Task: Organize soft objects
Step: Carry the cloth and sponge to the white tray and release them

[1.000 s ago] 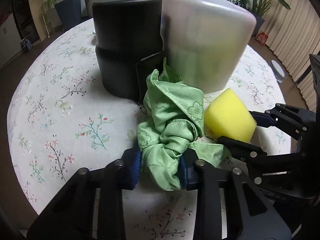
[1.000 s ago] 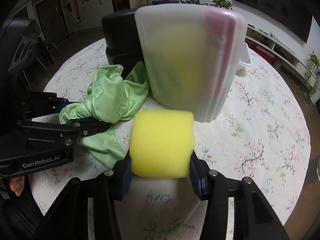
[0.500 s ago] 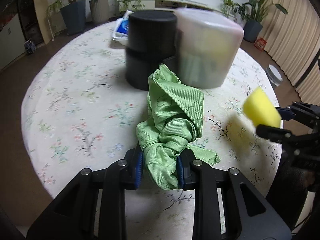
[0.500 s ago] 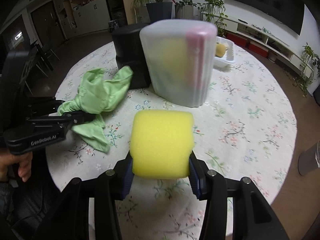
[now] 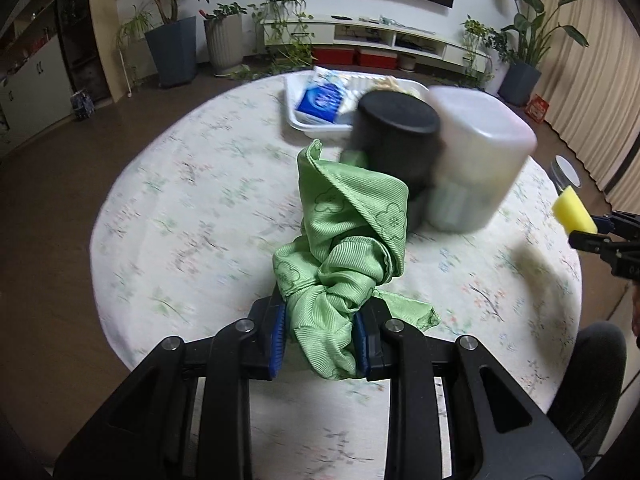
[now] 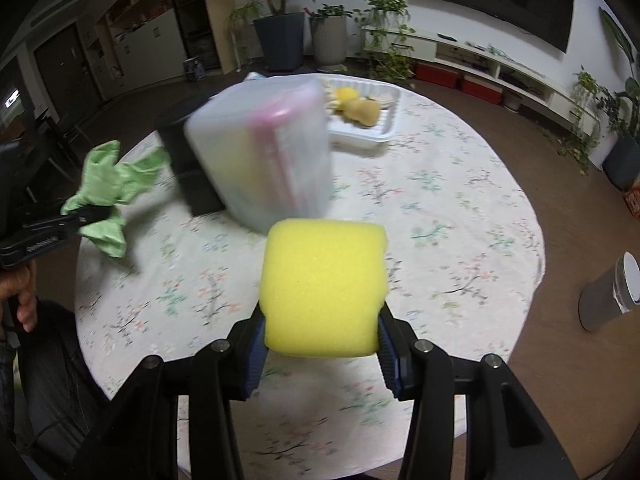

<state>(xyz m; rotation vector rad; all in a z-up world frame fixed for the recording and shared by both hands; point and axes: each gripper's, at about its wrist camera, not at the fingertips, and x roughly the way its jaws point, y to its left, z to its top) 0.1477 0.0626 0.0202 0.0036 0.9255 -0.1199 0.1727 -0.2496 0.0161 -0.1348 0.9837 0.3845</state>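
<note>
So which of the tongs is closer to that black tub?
Left. The left tongs hold the green cloth just before the black tub; the right tongs, gripping the yellow sponge, hang farther out.

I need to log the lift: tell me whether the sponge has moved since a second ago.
Yes. The sponge, clamped in the right gripper, has pulled up and back from the clear container it sat against; more table now shows between them.
</note>
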